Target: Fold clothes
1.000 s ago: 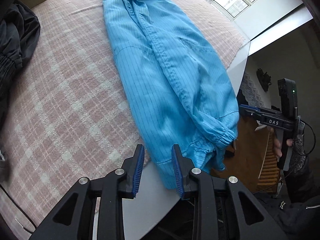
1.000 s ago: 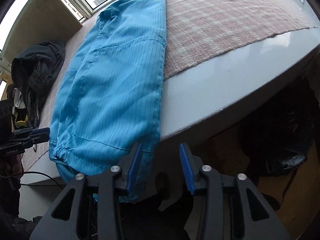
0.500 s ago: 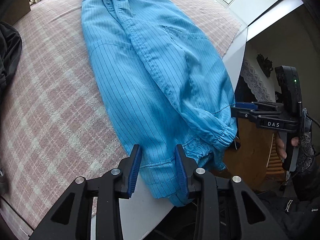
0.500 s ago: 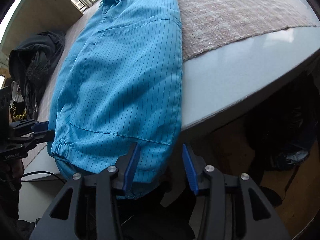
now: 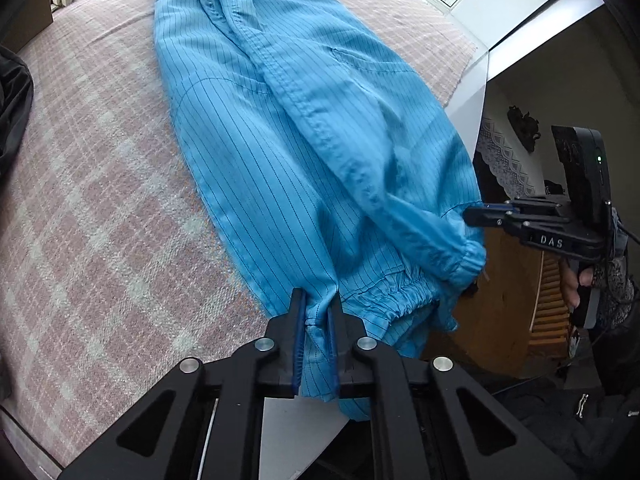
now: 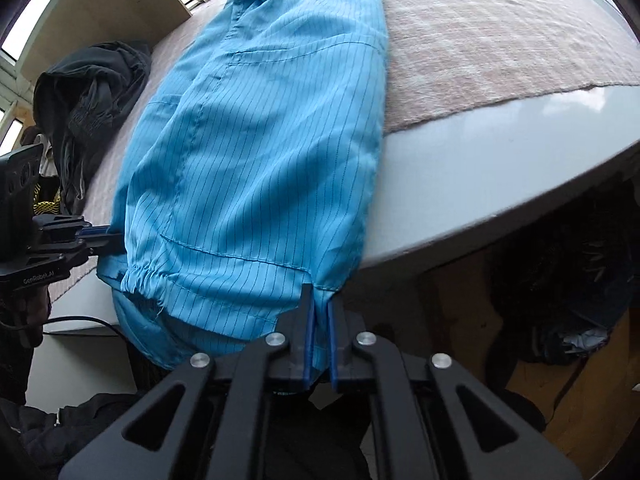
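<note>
Blue garment [image 5: 280, 152] hem between both grippers' fingers [image 5: 299, 320]

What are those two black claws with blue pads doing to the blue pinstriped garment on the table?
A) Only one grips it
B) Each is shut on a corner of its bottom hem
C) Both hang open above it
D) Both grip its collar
B: the left claw and the right claw each pinch a hem corner of the blue pinstriped garment between closed blue pads.
</note>
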### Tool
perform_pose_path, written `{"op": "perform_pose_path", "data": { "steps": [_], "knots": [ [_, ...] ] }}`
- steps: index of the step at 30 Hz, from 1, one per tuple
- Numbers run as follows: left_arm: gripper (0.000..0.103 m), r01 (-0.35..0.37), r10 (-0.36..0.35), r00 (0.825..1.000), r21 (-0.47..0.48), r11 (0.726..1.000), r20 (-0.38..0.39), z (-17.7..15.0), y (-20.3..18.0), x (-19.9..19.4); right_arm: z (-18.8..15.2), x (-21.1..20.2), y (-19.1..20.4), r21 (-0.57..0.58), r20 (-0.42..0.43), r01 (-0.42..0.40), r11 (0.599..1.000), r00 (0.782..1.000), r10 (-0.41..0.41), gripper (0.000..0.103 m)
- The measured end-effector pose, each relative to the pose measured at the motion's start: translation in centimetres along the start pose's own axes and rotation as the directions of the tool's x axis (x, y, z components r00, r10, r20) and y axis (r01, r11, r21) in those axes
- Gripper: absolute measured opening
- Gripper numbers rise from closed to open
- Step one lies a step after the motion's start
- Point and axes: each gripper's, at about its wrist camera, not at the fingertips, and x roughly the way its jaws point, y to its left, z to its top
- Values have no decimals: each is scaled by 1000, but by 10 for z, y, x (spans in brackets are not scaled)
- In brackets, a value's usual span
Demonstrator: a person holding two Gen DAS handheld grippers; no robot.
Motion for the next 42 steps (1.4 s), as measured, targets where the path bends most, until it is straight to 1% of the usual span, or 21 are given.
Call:
{"op": "perform_pose_path", "data": {
  "steps": [4, 6, 7, 8, 9, 10, 11, 13, 15, 19, 22, 24, 29, 32, 33, 35, 37, 39, 40, 41, 42],
  "knots": [
    [8, -32, 33, 999, 26, 999, -11, -4, 0, 0, -5, 9, -6, 30, -37, 16, 999, 999, -15, 6],
    [11, -17, 18, 1000, 19, 1000, -22, -3, 1, -2, -4, 11, -2, 33, -51, 15, 999, 999, -13, 9],
    [12, -5, 5, 1000, 12, 1000, -29, -2, 1, -4, -2, 9, 1, 30, -53, 5, 1000, 999, -3, 13],
    [17, 0, 0, 1000, 3, 1000, -27, -2, 3, -8, -2, 5, 4, 19, -45, -9, 1000, 999, 10, 24],
    [21, 2, -2, 1000, -9, 1000, -21, -1, 6, -13, -2, 0, 7, 4, -31, -19, 1000, 999, 19, 29],
    [23, 3, -3, 1000, -22, 1000, -16, 1, 10, -17, -3, -5, 9, -8, -15, -21, 1000, 1000, 21, 36],
    [26, 2, -2, 1000, -34, 999, -12, 0, 13, -20, -3, -9, 9, -18, 1, -18, 1000, 1000, 18, 37],
    [28, -5, 4, 1000, -51, 999, -12, -1, 17, -23, -3, -11, 9, -26, 23, -3, 1000, 1000, 4, 37],
    [31, -17, 16, 1000, -61, 998, -25, -2, 20, -22, -2, -8, 6, -17, 24, 2, 1000, 1000, -2, 37],
    [33, -60, 56, 997, -56, 997, -59, -1, 19, -9, 15, 8, 5, 14, 7, -10, 1000, 1000, 9, 37],
    [36, -86, 83, 995, -47, 995, -60, 1, 19, -9, 14, 16, -1, 34, -13, -30, 999, 999, 30, 37],
    [36, -89, 86, 994, -37, 995, -63, 2, 20, -10, 15, 23, -1, 38, -27, -38, 999, 999, 39, 37],
    [36, -59, 56, 996, -52, 997, -71, 4, 23, -14, 17, 30, -3, 61, -18, -114, 992, 993, 115, 38],
    [34, -61, 58, 996, -42, 997, -69, 7, 18, -12, 18, 32, 0, 43, -15, -120, 992, 993, 121, 38],
    [31, -62, 59, 996, -39, 997, -69, 7, 16, -11, 18, 32, 3, 32, -14, -117, 993, 993, 117, 38],
    [25, -57, 54, 996, -35, 998, -72, 8, -12, 5, 18, 32, 8, 9, -13, -109, 994, 994, 109, 38],
    [19, -54, 52, 996, -31, 998, -67, 7, -18, 6, 18, 32, 12, -13, -12, -101, 995, 995, 101, 37],
    [10, -57, 56, 997, -19, 998, -56, 8, -19, 5, 17, 32, 17, -35, -11, -94, 995, 996, 93, 25],
    [8, -59, 58, 997, -13, 998, -50, 8, -20, 4, 17, 32, 19, -46, -10, -90, 995, 996, 90, 15],
    [5, -57, 56, 998, -10, 998, -42, 8, -21, 3, 17, 32, 22, -57, -9, -86, 995, 996, 86, 10],
    [3, -53, 52, 998, -3, 999, -34, 8, -23, 1, 18, 31, 24, -66, -7, -86, 994, 996, 86, 8]
  ]
}}
